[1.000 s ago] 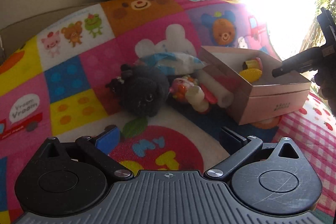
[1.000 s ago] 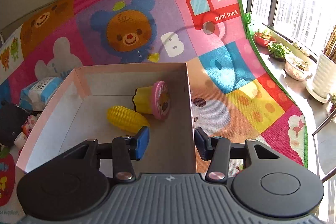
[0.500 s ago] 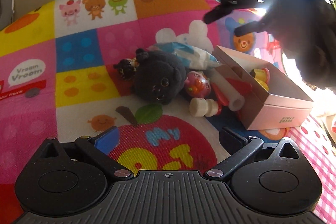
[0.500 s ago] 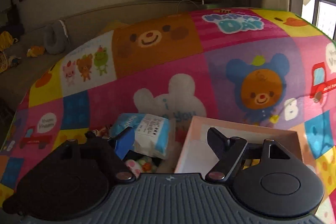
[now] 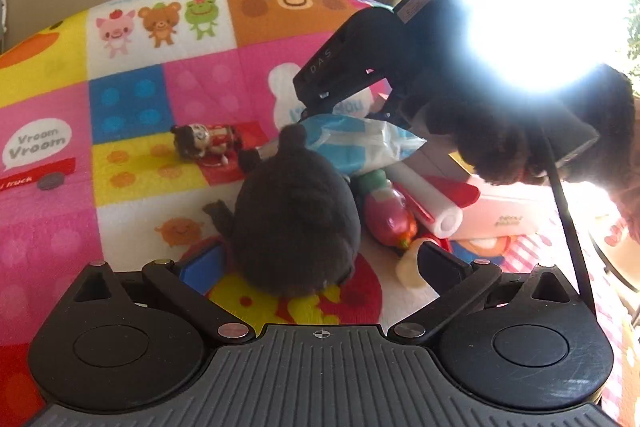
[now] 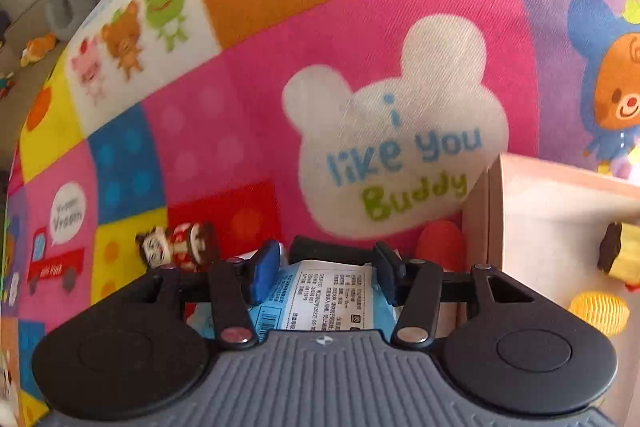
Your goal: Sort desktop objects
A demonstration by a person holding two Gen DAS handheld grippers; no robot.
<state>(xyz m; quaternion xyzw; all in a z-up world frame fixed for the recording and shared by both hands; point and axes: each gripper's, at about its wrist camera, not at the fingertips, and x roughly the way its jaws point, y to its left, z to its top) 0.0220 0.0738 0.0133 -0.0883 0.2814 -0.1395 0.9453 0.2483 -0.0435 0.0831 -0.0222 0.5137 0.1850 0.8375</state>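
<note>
right tool (image 6: 326,277): straddling the blue-and-white tissue pack (image 6: 326,301). Jaws have just been closing in on it, but I honestly can't tell if the pads are biting yet.
left tool (image 5: 316,267): released, spread wide around the black plush (image 5: 294,223), no contact as far as I can see.
tissue pack spot: on the play mat (image 6: 224,131), leaning over the plush, just left of the pink box (image 6: 552,227).
pack direction: long axis seems to run across the left view, one sealed end aimed at the box.
step: grabbing the pack, I'd say.
next: probably clamp fully, lift, swing right to the box.
in box: yellow corn toy (image 6: 600,311).
</note>
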